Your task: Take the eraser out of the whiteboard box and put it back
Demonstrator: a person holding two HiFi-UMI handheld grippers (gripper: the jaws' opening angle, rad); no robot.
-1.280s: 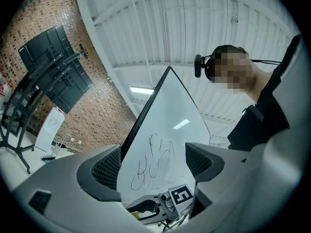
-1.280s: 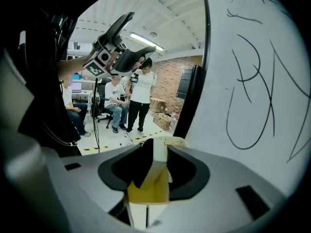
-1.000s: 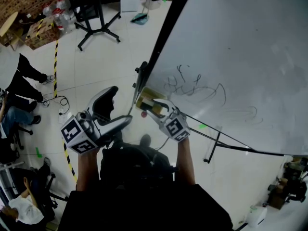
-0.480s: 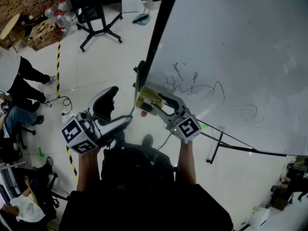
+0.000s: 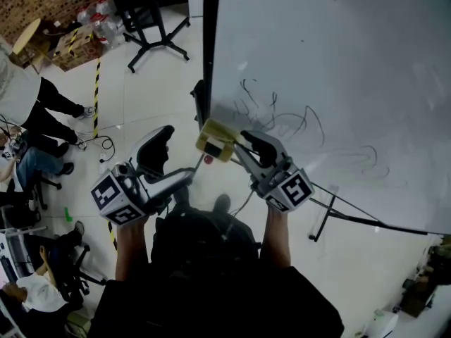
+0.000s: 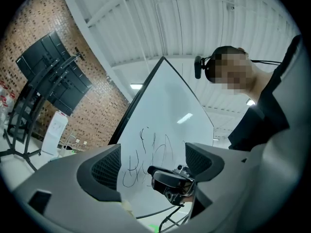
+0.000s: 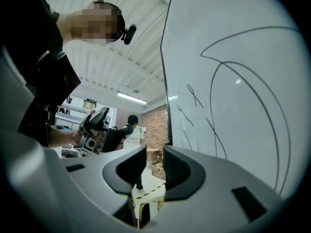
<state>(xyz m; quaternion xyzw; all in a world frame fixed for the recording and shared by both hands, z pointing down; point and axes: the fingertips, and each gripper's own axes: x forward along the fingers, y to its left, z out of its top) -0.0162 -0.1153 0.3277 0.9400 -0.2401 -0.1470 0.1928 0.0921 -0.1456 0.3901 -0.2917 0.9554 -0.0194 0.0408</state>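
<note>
With the left gripper [image 5: 177, 151] spread and empty, the right gripper [image 5: 243, 146], its jaws just closed partway with nothing between them, is best reopened and squared over the yellowish whiteboard box [image 5: 215, 140] at the edge of the whiteboard [image 5: 338, 62], where the eraser is judged to lie.

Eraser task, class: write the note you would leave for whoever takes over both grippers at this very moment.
Left gripper: jaws wide apart, empty, left of the whiteboard.
Right gripper: jaws have just been closing to a narrow gap, nothing between them; tips near the whiteboard box.
The box is yellowish, at the bottom of the whiteboard's left edge. The eraser is probably the dark piece in it, too small to be sure.
Done: eraser seemingly in the box, no gripper on it.
Left: confirm it has been out; if not, take it out and return it.
</note>
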